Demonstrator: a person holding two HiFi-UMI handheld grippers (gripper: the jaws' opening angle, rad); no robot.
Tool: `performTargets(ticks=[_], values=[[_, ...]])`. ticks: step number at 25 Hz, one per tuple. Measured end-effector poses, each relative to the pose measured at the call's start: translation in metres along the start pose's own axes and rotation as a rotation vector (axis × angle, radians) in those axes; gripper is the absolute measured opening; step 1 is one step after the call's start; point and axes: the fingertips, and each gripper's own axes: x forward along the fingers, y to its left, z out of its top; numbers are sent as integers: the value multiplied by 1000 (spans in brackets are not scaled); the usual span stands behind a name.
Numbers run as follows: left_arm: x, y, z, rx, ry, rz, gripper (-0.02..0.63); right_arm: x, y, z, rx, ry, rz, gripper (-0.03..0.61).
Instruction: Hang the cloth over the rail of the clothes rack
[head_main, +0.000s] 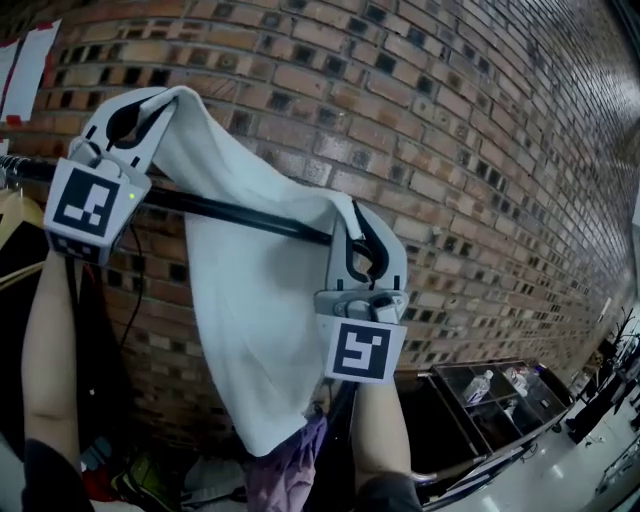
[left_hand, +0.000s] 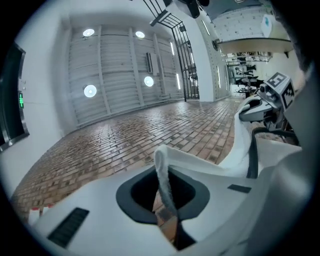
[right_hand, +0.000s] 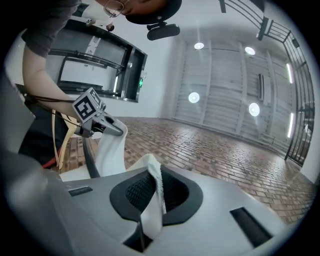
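Note:
A white cloth (head_main: 250, 300) hangs in front of a brick wall, stretched between both grippers over the black rail (head_main: 230, 212) of the clothes rack. My left gripper (head_main: 158, 98), at upper left above the rail, is shut on the cloth's top corner (left_hand: 162, 175). My right gripper (head_main: 352, 212), near the middle at rail height, is shut on the cloth's other corner (right_hand: 152, 187). Most of the cloth drapes down on the near side of the rail. The rail is hidden where the cloth crosses it.
A wooden hanger (head_main: 18, 215) and dark garments hang at the far left of the rail. A purple garment (head_main: 285, 465) lies below the cloth. A black cart (head_main: 490, 400) with bins stands at lower right. The brick wall (head_main: 450, 120) is close behind the rail.

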Motion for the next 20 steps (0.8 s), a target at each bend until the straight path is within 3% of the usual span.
performTargets(ticks=[5, 10, 15, 17, 20], values=[[-24, 39, -29, 41, 74, 34, 48, 12, 26, 2, 1, 38, 10, 14], [-3, 49, -44, 131, 114, -44, 48, 14, 38, -14, -29, 116, -13, 14], [-6, 35, -36, 92, 73, -32, 48, 3, 22, -23, -30, 123, -43, 14], [2, 28, -40, 76, 83, -48, 48, -2, 15, -25, -60, 123, -64, 14], [15, 15, -48, 63, 96, -99, 48, -11, -2, -32, -23, 129, -101, 14]])
